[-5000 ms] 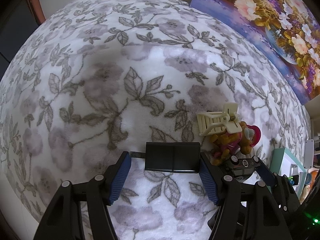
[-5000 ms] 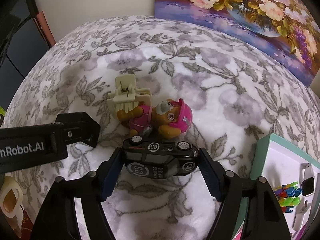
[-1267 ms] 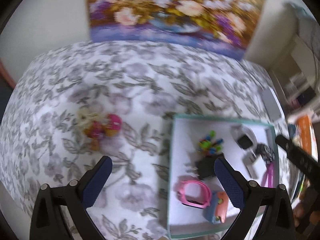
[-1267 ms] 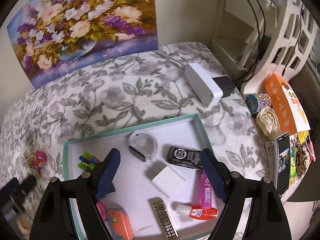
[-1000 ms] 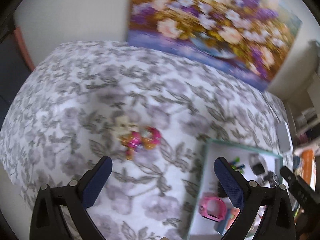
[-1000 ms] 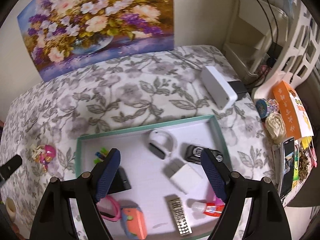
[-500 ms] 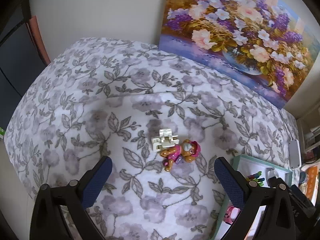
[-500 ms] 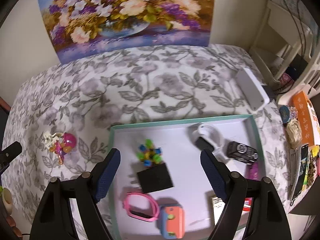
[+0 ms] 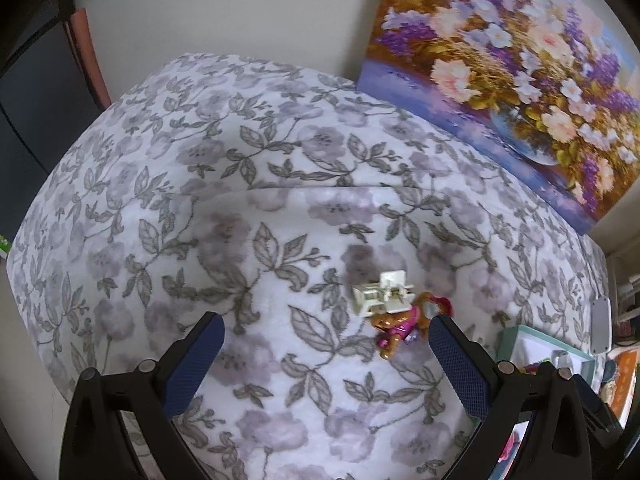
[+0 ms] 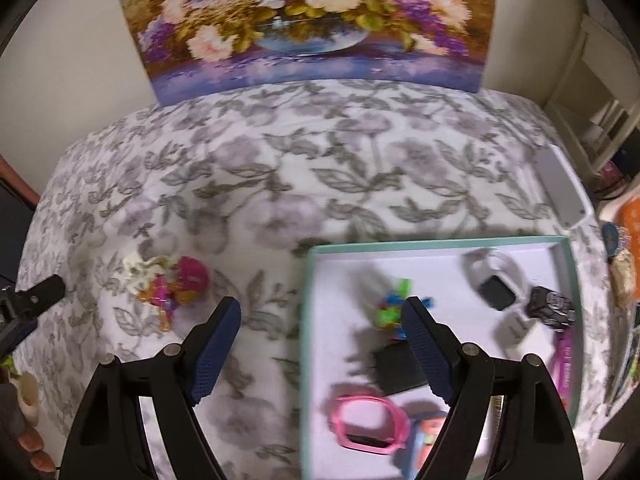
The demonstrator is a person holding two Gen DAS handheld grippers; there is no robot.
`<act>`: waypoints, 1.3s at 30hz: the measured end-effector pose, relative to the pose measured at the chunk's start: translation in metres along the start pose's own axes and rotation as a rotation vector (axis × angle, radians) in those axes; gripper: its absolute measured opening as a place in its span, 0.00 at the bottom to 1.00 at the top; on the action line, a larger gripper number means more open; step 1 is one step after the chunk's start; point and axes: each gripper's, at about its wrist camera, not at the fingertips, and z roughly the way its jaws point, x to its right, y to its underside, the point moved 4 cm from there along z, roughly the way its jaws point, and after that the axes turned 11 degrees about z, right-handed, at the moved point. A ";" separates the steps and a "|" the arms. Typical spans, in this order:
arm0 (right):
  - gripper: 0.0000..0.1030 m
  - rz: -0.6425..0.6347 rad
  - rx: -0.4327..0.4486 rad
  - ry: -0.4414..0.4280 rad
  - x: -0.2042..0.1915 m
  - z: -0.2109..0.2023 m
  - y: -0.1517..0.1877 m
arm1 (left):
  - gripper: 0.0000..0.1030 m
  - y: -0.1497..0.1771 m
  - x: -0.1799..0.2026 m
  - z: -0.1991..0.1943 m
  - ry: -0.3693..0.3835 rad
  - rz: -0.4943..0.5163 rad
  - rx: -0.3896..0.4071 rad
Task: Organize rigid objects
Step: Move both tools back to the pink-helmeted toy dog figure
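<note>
A cream hair clip (image 9: 382, 293) and a pink-and-brown toy figure (image 9: 402, 326) lie touching on the floral blanket (image 9: 240, 216). My left gripper (image 9: 324, 344) hovers open above them with nothing between its fingers; the figure sits just inside its right finger (image 9: 456, 360). In the right wrist view the same clip and figure (image 10: 172, 280) are at the left. The teal-rimmed tray (image 10: 308, 304) on the right holds a black toy car (image 10: 550, 306), a black block (image 10: 396, 370), a pink watch (image 10: 370, 422) and several other small items. My right gripper (image 10: 320, 340) is open over the tray's left edge.
A flower painting (image 10: 308, 20) leans on the wall behind the bed. A white power bank (image 10: 562, 188) lies on the blanket's right side, with shelves and clutter beyond it. The left gripper's tip (image 10: 36, 300) shows at the left edge of the right wrist view.
Both grippers swung left, away from the tray toward the clip and figure, which now look larger and closer in the left wrist view. Five seconds ago the grippers held the black block and toy car, which now lie in the tray.
</note>
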 end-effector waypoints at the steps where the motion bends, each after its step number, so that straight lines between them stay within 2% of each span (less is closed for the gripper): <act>1: 0.81 -0.001 -0.007 -0.015 -0.006 0.003 0.001 | 1.00 0.000 -0.002 0.002 0.000 -0.009 -0.004; 5: 0.81 -0.020 -0.031 -0.059 -0.031 0.016 0.008 | 1.00 -0.001 -0.005 0.014 0.011 -0.024 -0.027; 11: 0.81 -0.101 -0.056 -0.084 -0.069 0.033 0.022 | 1.00 -0.007 -0.008 0.031 0.010 -0.031 -0.050; 20: 0.81 -0.200 -0.072 -0.104 -0.106 0.053 0.035 | 1.00 -0.014 -0.028 0.060 0.024 -0.097 -0.078; 27: 0.81 -0.197 -0.077 -0.098 -0.113 0.065 0.038 | 1.00 -0.009 -0.048 0.066 0.000 -0.129 -0.093; 36: 0.81 -0.208 -0.078 -0.100 -0.122 0.077 0.040 | 1.00 -0.004 -0.059 0.074 0.017 -0.168 -0.117; 39: 0.87 -0.212 -0.064 -0.091 -0.124 0.079 0.039 | 1.00 -0.004 -0.061 0.072 0.016 -0.173 -0.114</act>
